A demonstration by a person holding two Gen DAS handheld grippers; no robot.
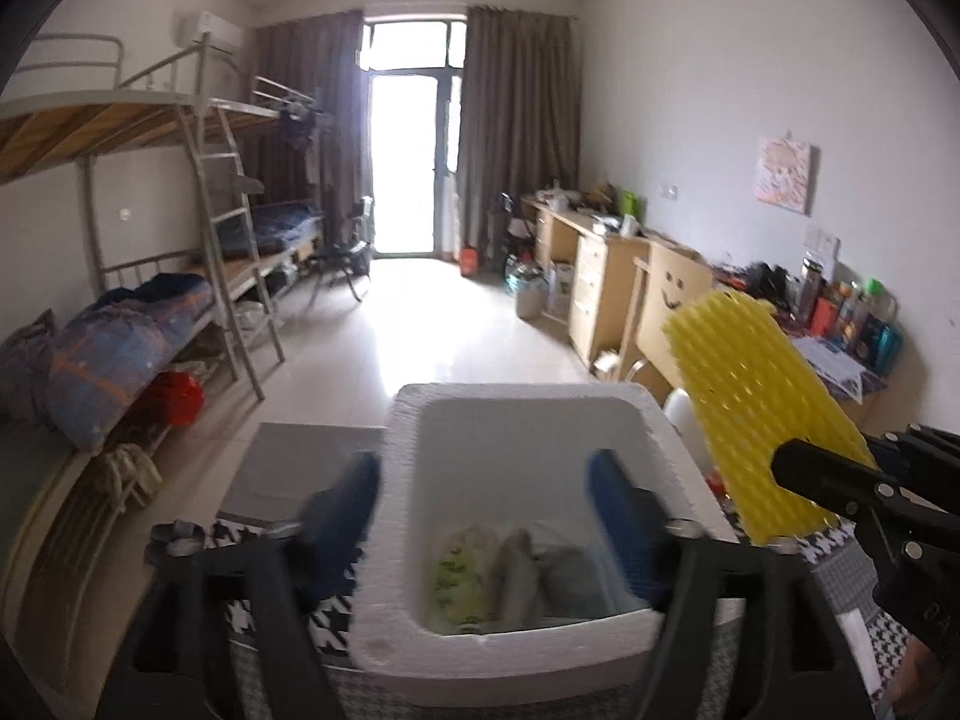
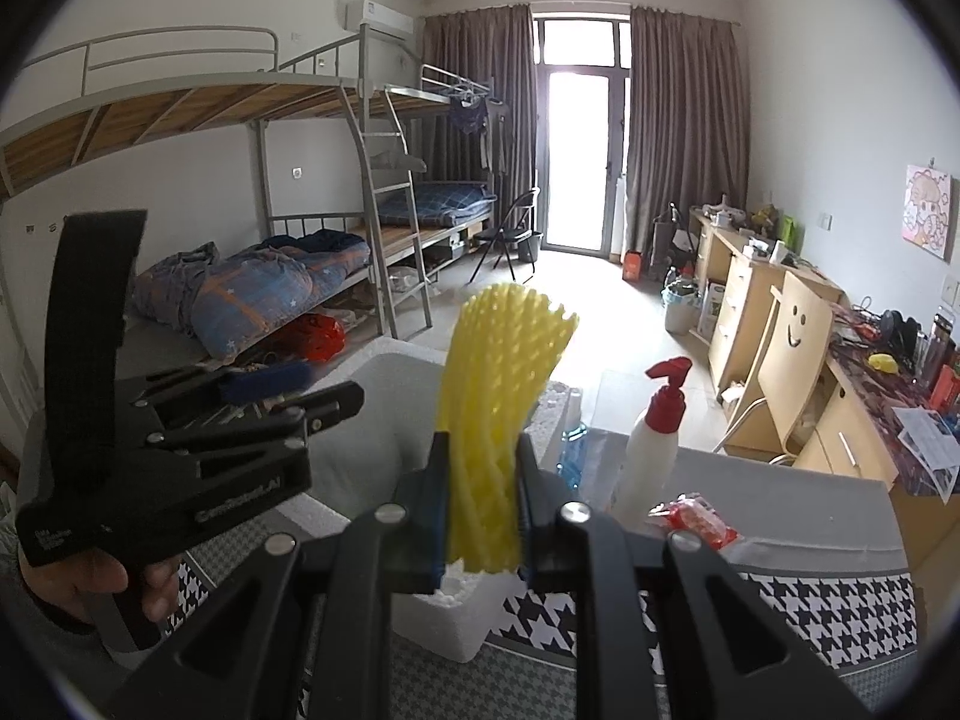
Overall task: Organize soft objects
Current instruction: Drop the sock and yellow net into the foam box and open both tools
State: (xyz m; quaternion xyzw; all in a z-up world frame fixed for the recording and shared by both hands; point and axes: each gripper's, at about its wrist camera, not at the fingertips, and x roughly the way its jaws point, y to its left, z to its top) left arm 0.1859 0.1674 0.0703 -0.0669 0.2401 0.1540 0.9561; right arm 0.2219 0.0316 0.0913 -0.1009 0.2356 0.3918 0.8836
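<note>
Your right tool [image 2: 480, 516] is clamped on the lower end of the yellow foam net [image 2: 492, 396], which stands upright between the blue pads and fans out above them; from the left wrist view the net [image 1: 762, 402] hangs in the air just to the right of the white foam box [image 1: 528, 402], over its rim rather than inside it. To finish this step well, I judge you should carry the net leftward until it sits over the box opening, tip it down, and only then release, so it lands beside the soft bundles [image 1: 510, 576] already lying in the bottom instead of springing off the rim. Go gently: the net looks light and squashy. Your left tool [image 1: 486, 516] is spread wide and holds nothing, hovering above the near side of the box with its fingers straddling the left wall; keep it clear of the drop path. The spray bottle [image 2: 654, 450] on the surface stands close to your right.
</note>
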